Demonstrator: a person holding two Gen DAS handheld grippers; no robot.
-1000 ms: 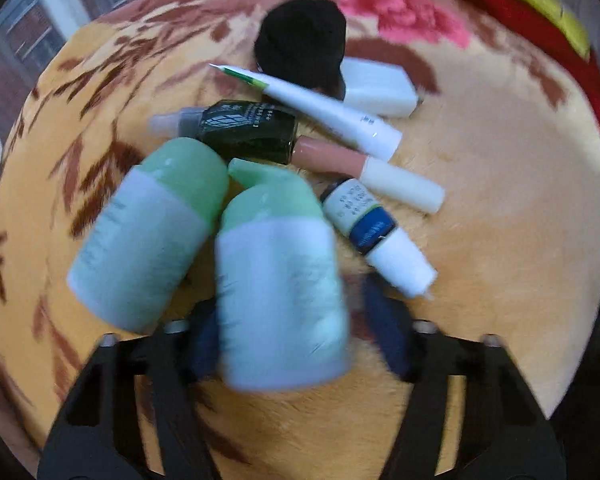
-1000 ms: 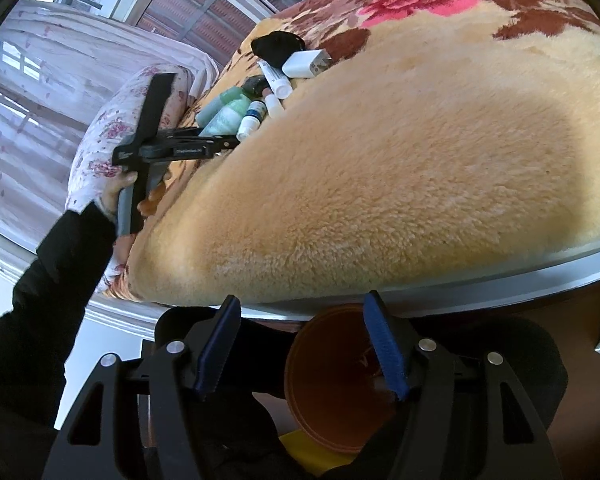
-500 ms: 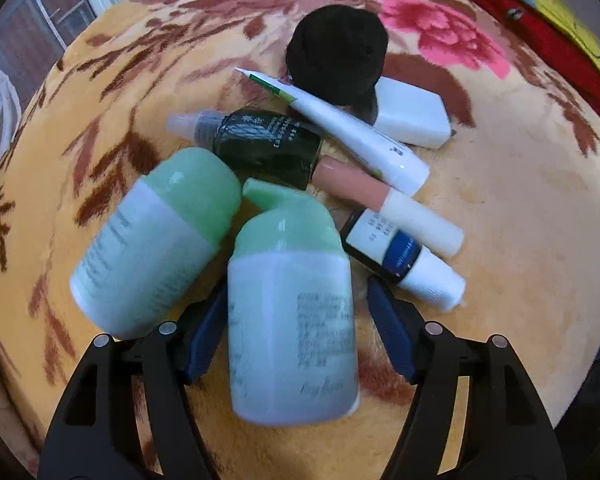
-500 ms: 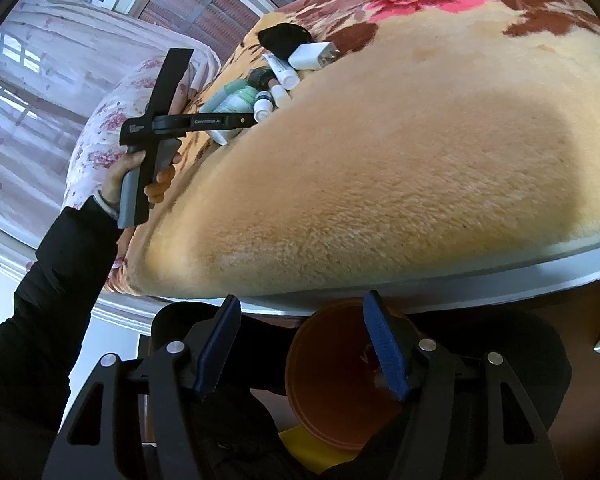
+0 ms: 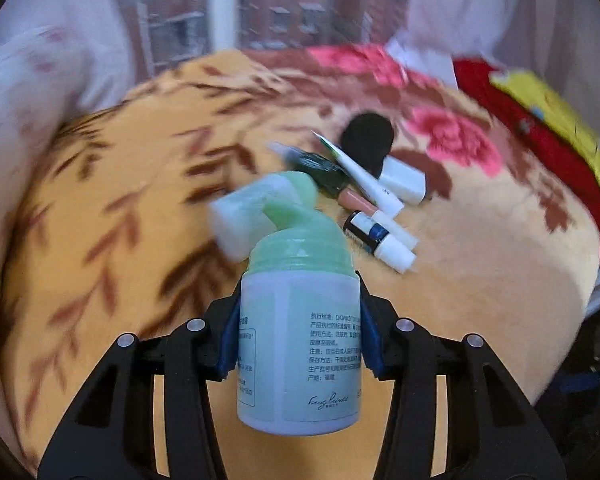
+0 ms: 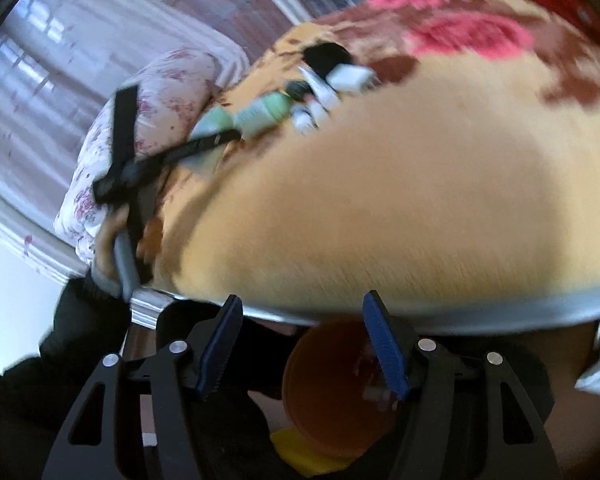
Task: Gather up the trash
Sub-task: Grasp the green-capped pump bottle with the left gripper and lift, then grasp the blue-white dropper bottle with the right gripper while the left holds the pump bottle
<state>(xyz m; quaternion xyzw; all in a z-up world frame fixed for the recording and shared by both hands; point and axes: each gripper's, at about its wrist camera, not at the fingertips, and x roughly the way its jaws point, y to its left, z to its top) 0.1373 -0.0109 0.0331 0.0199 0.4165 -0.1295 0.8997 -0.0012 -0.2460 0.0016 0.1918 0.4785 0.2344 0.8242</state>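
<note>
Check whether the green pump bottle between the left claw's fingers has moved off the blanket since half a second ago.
Yes. The green pump bottle is now clamped in the left claw and raised off the blanket, nearer the camera than the other green bottle.

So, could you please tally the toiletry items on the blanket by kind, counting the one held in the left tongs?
Green bottles: 2 (held, lying)
Tubes: 3
Dark bottle: 1
Black puff: 1
White box: 1
Total: 8
</note>
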